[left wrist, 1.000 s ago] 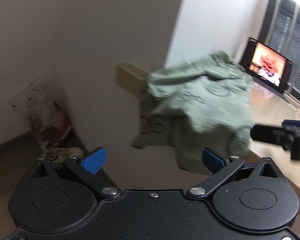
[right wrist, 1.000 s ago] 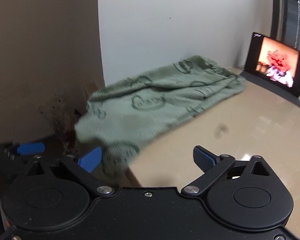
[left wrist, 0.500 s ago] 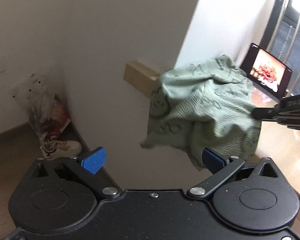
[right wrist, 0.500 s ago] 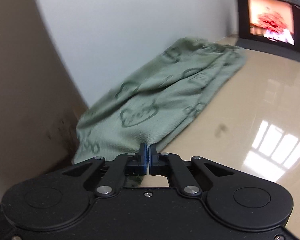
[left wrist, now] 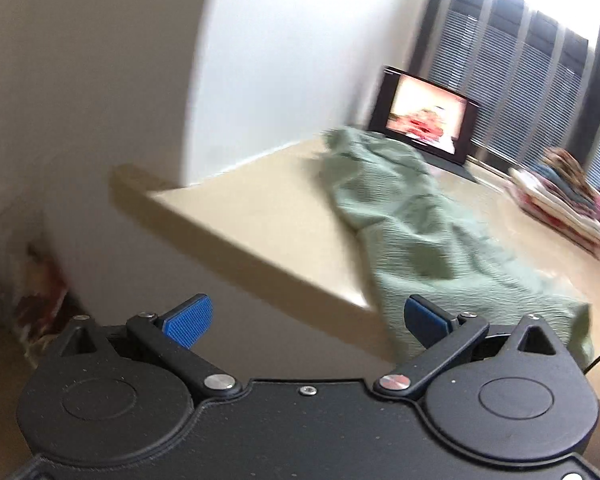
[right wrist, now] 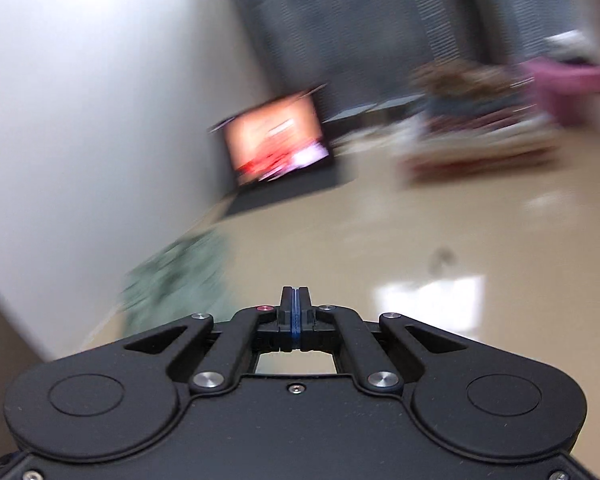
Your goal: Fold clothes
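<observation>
The pale green crinkled cloth garment (left wrist: 412,220) lay stretched in a long, rumpled band on the glossy beige table (left wrist: 259,216). In the left wrist view it ran from the middle of the frame, just in front of the black-framed lit screen (left wrist: 426,120), down toward the lower right. Its near end hung over the front edge of the table, close to the right blue pad of the left gripper (left wrist: 306,318). The fabric was full of soft folds and shadows. Any print on it could not be read because of blur.

The left gripper was spread wide, its two blue ribbed pads (left wrist: 187,320) far apart and nothing between them. The garment was only near its right pad; contact was not clear.

In the right wrist view the right gripper (right wrist: 295,312) had its fingers pressed together, the blue pads meeting in a thin line. No cloth was visible between them. The green garment (right wrist: 179,280) appeared as a blurred patch at the lower left of that frame, beside the white wall (right wrist: 79,120), to the left of the gripper.

A stack of folded coloured clothes (left wrist: 556,200) rested on the table at the right side of the left view, well apart from the green garment.
</observation>
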The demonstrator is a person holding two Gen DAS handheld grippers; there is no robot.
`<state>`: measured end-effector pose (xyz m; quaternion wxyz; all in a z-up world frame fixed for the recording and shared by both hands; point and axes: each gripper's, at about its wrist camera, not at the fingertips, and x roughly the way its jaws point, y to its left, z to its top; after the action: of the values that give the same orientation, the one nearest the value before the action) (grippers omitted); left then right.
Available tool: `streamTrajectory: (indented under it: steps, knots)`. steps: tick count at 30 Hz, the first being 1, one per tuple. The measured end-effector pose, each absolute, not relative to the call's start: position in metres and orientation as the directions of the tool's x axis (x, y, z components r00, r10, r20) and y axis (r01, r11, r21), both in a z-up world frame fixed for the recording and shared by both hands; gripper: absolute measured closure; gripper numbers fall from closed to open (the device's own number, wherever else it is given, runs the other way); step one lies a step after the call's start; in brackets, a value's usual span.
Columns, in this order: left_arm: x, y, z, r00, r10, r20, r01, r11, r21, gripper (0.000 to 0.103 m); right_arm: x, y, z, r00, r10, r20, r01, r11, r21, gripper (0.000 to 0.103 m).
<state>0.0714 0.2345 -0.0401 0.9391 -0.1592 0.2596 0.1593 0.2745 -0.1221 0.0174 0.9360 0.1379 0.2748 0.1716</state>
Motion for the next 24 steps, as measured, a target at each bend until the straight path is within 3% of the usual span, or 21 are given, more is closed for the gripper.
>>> streamTrajectory:
  steps: [3, 5, 6, 7, 9, 10, 12, 19, 24]
  knots:
    - [0.090, 0.222, -0.041, 0.815, 0.165, -0.555, -0.326, 0.923, -0.206, 0.000, 0.267, -0.176, 0.009, 0.792, 0.321, -0.520, -0.134, 0.921, 0.365, 0.101]
    - [0.103, 0.216, -0.042, 0.810, 0.141, -0.569, -0.302, 0.933, -0.198, 0.000, 0.258, -0.189, 0.002, 0.754, 0.361, -0.548, -0.149, 0.908, 0.392, 0.097]
    - [0.111, 0.216, -0.041, 0.808, 0.139, -0.572, -0.299, 0.934, -0.196, 0.000, 0.254, -0.193, -0.001, 0.736, 0.380, -0.560, -0.158, 0.901, 0.404, 0.085]
    - [0.118, 0.215, -0.040, 0.807, 0.138, -0.574, -0.298, 0.935, -0.194, 0.000, 0.252, -0.188, -0.004, 0.721, 0.400, -0.565, -0.179, 0.896, 0.406, 0.061]
    - [0.130, 0.215, -0.036, 0.806, 0.146, -0.573, -0.301, 0.935, -0.186, 0.000, 0.254, -0.172, -0.010, 0.688, 0.452, -0.568, -0.248, 0.882, 0.401, 0.036]
    - [0.137, 0.216, -0.033, 0.807, 0.157, -0.570, -0.307, 0.935, -0.177, 0.000, 0.257, -0.161, -0.010, 0.671, 0.476, -0.569, -0.284, 0.873, 0.396, 0.029]
    - [0.150, 0.219, -0.026, 0.808, 0.176, -0.563, -0.317, 0.934, -0.164, 0.000, 0.273, -0.129, -0.003, 0.638, 0.518, -0.569, -0.365, 0.855, 0.369, 0.024]
    - [0.202, 0.249, -0.003, 0.782, 0.247, -0.573, -0.377, 0.919, -0.119, 0.000, 0.328, -0.016, 0.025, 0.499, 0.643, -0.581, -0.622, 0.733, 0.277, 0.024]
    - [0.257, 0.281, -0.005, 0.786, 0.234, -0.573, -0.411, 0.890, -0.200, 0.001, 0.394, 0.063, 0.046, 0.446, 0.676, -0.587, -0.667, 0.688, 0.286, 0.025]
